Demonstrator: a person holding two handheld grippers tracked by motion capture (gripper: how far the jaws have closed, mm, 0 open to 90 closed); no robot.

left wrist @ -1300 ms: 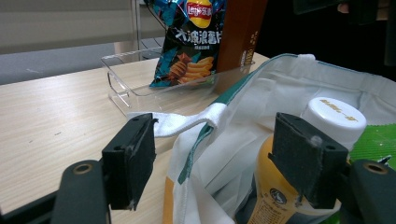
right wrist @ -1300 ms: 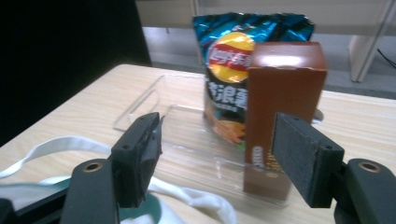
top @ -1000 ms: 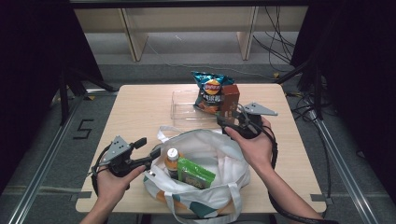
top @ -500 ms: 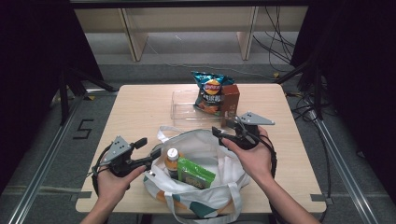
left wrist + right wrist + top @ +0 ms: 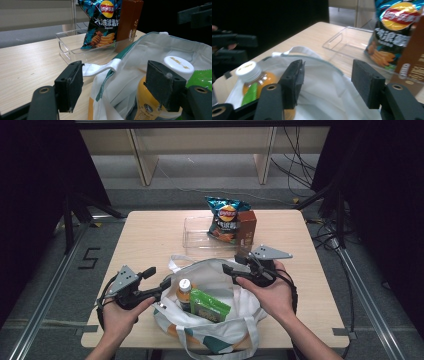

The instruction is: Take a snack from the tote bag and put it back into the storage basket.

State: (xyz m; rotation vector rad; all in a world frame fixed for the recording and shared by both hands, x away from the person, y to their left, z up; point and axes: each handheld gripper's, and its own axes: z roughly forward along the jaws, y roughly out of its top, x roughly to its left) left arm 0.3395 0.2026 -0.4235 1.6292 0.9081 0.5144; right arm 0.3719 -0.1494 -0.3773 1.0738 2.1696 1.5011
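Open left gripper (image 5: 116, 85) fingers straddle the bag rim (image 5: 110, 65), seemingly untouched.

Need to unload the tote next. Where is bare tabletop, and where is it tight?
Bare table lies left of the clear tray, and a strip at the far right edge. Crowded: the tote bag between both grippers, and the tray's right end with the chip bag and brown box.

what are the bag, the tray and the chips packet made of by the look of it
Bag: seemingly soft white woven cloth, matte; it folds and sags, with stitched handles and green trim.
Tray: probably clear rigid plastic, glossy; the table shows through its walls and its edges catch light.
Chips packet: likely thin printed plastic film, shiny; it crinkles and reflects light.
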